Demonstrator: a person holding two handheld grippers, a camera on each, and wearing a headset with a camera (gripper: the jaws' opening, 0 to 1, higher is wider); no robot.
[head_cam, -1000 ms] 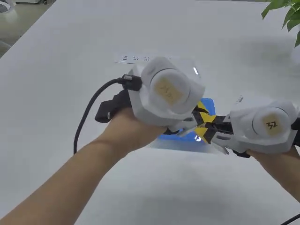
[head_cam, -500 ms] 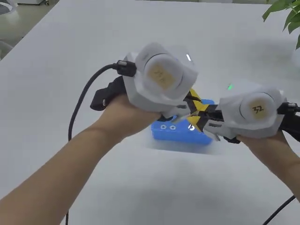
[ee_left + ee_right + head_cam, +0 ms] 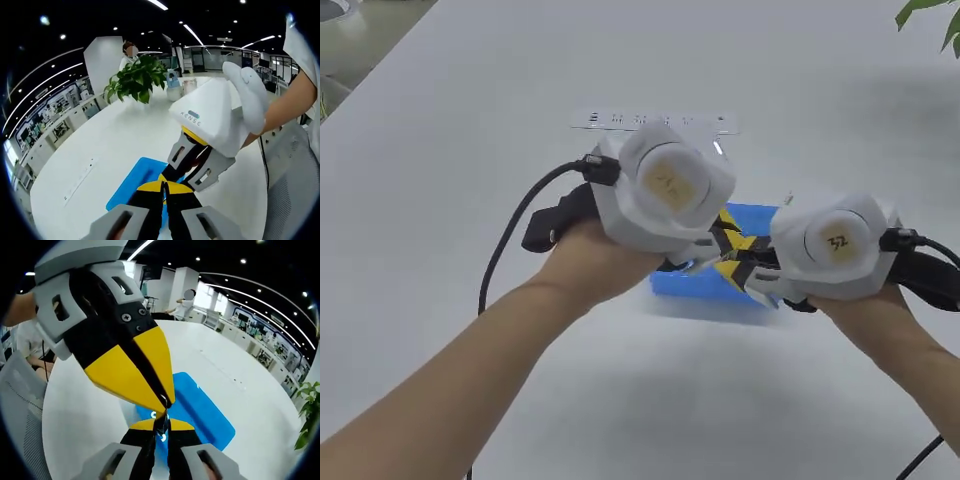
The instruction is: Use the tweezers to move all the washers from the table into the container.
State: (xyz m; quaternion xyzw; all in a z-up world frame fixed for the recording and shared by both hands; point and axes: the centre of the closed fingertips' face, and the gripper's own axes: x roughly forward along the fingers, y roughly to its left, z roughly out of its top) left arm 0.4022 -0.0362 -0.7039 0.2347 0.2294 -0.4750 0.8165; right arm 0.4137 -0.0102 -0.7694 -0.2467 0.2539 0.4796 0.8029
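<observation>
With jaws pressed together, the left gripper (image 3: 163,189) and right gripper (image 3: 162,426) met over the container (image 3: 212,422), where light, slippery washers (image 3: 154,414) at its 9 o'clock end probably wanted rim pinches.

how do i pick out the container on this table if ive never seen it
On the big white table, look where the left gripper and right gripper meet tip to tip. The container is the flat blue rectangle beneath them; the pale strip farther back is thin and white.

Above the container (image 3: 692,284) (on the table (image 3: 520,100)), left gripper (image 3: 722,238) and right gripper (image 3: 745,263) tip to tip; strip (image 3: 650,121) behind.
</observation>
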